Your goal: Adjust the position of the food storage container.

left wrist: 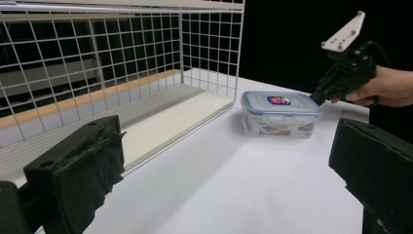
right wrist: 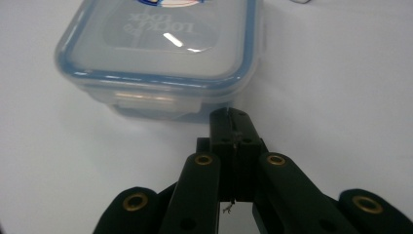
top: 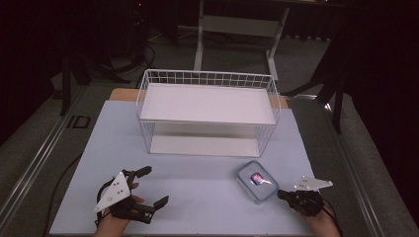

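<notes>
A clear plastic container (top: 256, 180) with a blue-rimmed lid and a small label sits on the white table, right of centre near the front. My right gripper (top: 281, 194) is shut with nothing between its jaws. Its tip is right at the container's near right side. In the right gripper view the closed jaws (right wrist: 233, 124) point at the container (right wrist: 160, 53) just below its lid latch. My left gripper (top: 152, 186) rests at the front left, open and empty, well apart from the container. The left gripper view shows the container (left wrist: 280, 113) and the right gripper (left wrist: 316, 97) beyond its own wide-apart jaws.
A white wire rack (top: 207, 111) with an upper shelf and a lower board stands across the back of the table, its open front facing me. A table frame (top: 237, 24) stands on the dark floor beyond. The table edge (top: 183, 232) runs just behind my hands.
</notes>
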A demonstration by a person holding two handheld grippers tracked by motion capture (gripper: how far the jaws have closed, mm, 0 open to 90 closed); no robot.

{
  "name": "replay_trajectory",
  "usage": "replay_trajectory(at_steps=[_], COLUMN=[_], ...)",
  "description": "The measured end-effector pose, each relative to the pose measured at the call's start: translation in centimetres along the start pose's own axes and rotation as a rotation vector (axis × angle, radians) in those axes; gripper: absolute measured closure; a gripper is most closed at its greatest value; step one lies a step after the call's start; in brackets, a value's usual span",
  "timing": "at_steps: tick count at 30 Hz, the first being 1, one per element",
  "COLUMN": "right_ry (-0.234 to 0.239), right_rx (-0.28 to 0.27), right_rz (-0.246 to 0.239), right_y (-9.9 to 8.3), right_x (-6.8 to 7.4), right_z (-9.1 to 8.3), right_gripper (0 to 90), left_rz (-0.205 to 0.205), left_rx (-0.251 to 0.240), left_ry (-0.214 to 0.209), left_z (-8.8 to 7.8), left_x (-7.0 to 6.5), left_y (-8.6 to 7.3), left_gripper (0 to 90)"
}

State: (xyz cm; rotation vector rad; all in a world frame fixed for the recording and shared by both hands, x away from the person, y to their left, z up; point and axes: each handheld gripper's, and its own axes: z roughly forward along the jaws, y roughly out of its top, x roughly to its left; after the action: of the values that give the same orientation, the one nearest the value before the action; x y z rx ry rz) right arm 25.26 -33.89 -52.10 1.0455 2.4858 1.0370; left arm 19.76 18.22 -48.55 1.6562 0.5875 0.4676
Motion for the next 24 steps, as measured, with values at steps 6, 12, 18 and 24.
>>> replay_trajectory(at_steps=[6, 12, 18, 24], right_ry=[-0.005, -0.009, 0.007, 0.064], right_rx=[0.009, 0.031, 0.035, 0.012], right_rz=[-0.008, -0.034, -0.007, 0.032], right_y=[2.0, 3.5, 2.4, 1.2], right_x=[-0.8, -0.4, -0.3, 0.7], right_z=[1.6, 3.4, 2.5, 0.9], right_gripper=[90.0, 90.0, 90.0, 90.0], left_rz=[0.002, 0.006, 0.004, 0.003], left_rx=[0.001, 0.004, 0.004, 0.005], left_ry=[-0.001, -0.001, 0.006, 0.010], left_z=[0.0, 0.0, -0.3, -0.3], left_x=[-0.1, -0.1, -0.1, -0.1], left_y=[0.0, 0.0, -0.1, -0.1], left_gripper=[0.4, 0.4, 0.4, 0.4])
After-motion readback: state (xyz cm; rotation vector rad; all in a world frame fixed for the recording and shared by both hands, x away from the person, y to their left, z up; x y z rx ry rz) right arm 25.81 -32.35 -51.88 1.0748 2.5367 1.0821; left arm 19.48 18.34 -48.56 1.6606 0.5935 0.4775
